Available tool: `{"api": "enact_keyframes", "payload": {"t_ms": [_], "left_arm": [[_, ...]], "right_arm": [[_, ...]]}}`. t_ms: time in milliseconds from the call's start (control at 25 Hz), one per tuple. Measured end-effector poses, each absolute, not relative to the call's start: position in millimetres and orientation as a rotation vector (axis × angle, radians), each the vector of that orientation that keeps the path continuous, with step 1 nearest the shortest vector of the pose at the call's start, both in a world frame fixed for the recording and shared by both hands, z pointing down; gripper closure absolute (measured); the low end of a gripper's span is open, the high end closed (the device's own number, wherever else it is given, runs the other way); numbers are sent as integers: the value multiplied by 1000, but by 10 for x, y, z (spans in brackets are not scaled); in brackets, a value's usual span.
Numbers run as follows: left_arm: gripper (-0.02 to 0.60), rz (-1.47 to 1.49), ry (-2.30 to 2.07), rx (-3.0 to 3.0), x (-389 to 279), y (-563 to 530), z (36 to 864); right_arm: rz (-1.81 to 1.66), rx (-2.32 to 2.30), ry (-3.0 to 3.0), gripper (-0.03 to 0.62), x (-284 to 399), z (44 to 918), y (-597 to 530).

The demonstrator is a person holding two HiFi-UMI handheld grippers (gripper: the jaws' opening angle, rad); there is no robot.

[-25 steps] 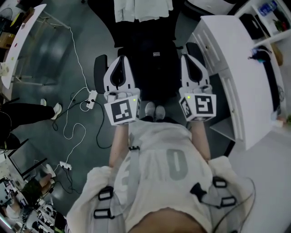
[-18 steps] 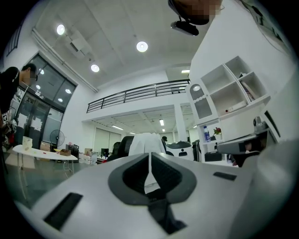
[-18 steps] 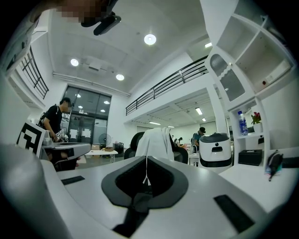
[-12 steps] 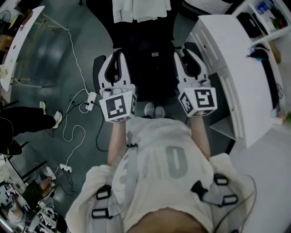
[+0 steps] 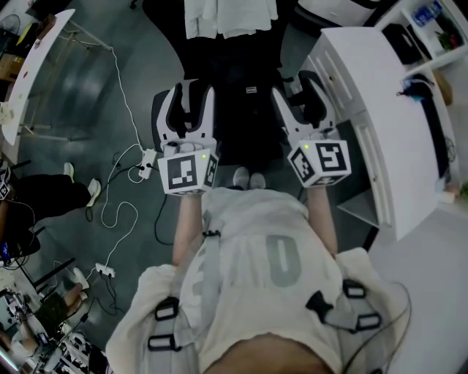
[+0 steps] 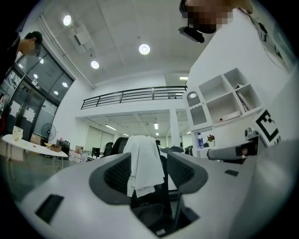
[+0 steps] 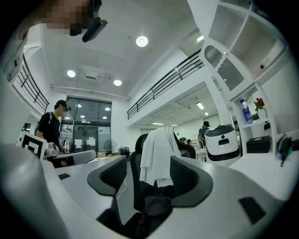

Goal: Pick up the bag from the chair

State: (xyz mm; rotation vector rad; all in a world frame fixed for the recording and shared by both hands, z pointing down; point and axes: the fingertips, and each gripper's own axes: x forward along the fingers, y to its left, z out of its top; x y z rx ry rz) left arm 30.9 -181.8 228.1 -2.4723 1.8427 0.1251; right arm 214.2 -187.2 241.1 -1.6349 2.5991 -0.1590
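Note:
A black bag (image 5: 247, 109) lies on the seat of a black office chair (image 5: 238, 69), whose backrest carries a white cloth (image 5: 230, 16). My left gripper (image 5: 188, 102) hovers at the bag's left side and my right gripper (image 5: 301, 91) at its right, both apart from it. Both pairs of jaws have just been opening and stand open with nothing between them. In the left gripper view the left gripper (image 6: 148, 175) frames the cloth (image 6: 142, 163) and the bag (image 6: 152, 215) below it. The right gripper (image 7: 148, 177) frames the chair (image 7: 135, 182) and the bag (image 7: 156, 205).
A white desk (image 5: 380, 109) with shelves stands close on the right. White cables and a power strip (image 5: 146, 157) trail over the grey floor at the left. A white table (image 5: 36, 66) is at the far left. Another person (image 5: 44, 182) is at the left edge.
Both grippers' jaws went from shut to spread wide. The hands shifted slightly up the picture toward the chair and rolled a little.

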Motion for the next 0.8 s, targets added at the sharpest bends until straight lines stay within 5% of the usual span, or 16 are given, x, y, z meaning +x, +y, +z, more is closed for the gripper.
{"api": "enact_keyframes", "payload": {"t_ms": [800], "left_arm": [[360,111,1886,-2468,191,-2220,2291]], "right_arm": [[-155,-1543,2605,330,2075,2185,-2389]]}}
